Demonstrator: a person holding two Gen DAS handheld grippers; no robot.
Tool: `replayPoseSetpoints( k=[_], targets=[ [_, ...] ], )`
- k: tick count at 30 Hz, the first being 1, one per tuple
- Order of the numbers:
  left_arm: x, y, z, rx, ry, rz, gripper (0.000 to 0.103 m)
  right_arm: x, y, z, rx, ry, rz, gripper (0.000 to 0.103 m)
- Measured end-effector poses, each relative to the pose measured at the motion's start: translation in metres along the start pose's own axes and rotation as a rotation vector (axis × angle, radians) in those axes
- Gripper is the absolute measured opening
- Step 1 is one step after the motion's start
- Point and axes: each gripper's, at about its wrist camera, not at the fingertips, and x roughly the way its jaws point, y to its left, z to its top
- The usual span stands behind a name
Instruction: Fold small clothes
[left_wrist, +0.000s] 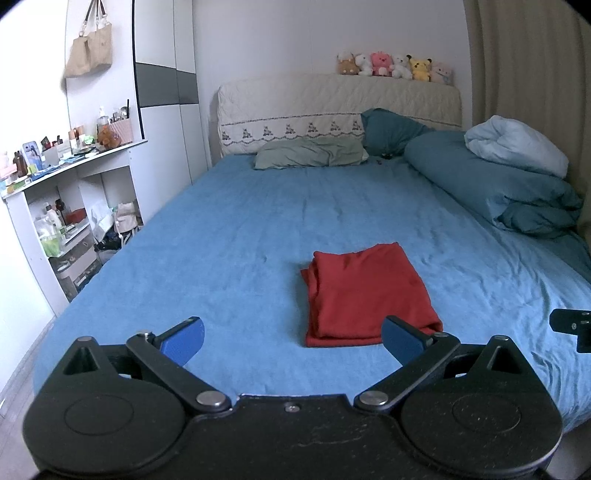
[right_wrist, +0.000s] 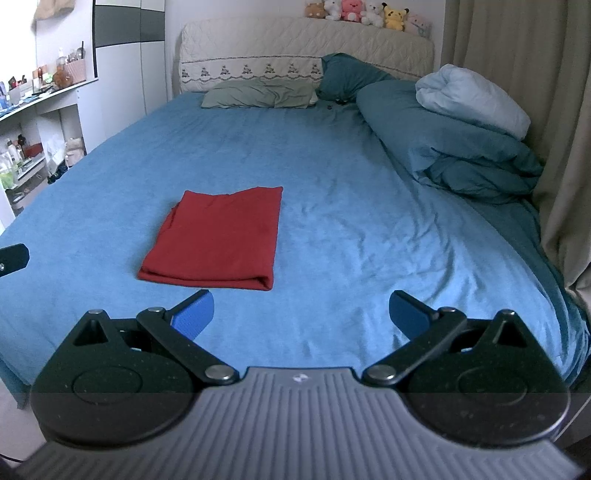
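Your left tongs (left_wrist: 291, 338) and right tongs (right_wrist: 301, 314) both gape, released, above the bed (right_wrist: 332, 184); the folded red garment (right_wrist: 218, 240) shows no readable label.

Blue bed (right_wrist: 332, 177) bears folded red garment (right_wrist: 218, 240); pillows (right_wrist: 258, 94).

**Colours: red cloth on blue bed**

Folded cloth (left_wrist: 365, 295) (right_wrist: 218, 240) plain red, mid-frame. Bedsheet (left_wrist: 240, 229) (right_wrist: 351, 206) plain blue. Gripper pads (left_wrist: 183, 339) (right_wrist: 194, 314) blue, arms black. Pillow (left_wrist: 310, 153) (right_wrist: 258, 94) upper centre grey-green. Duvet (left_wrist: 491, 184) (right_wrist: 454, 144) at right teal, pale blue bundle (left_wrist: 517, 144) (right_wrist: 472, 98) on top. Headboard (left_wrist: 332, 107) (right_wrist: 295, 48) cream, dark embroidered border. Curtain (right_wrist: 517, 74) beige.
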Motion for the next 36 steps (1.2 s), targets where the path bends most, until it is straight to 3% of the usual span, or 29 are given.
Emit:
replayPoseSetpoints(
  k=[36],
  targets=[
    [0.001,0.005,0.000,0.009,0.008,-0.005,0.103,-0.003,0.021,-0.004,0.012,0.010,-0.002,0.103]
  ],
)
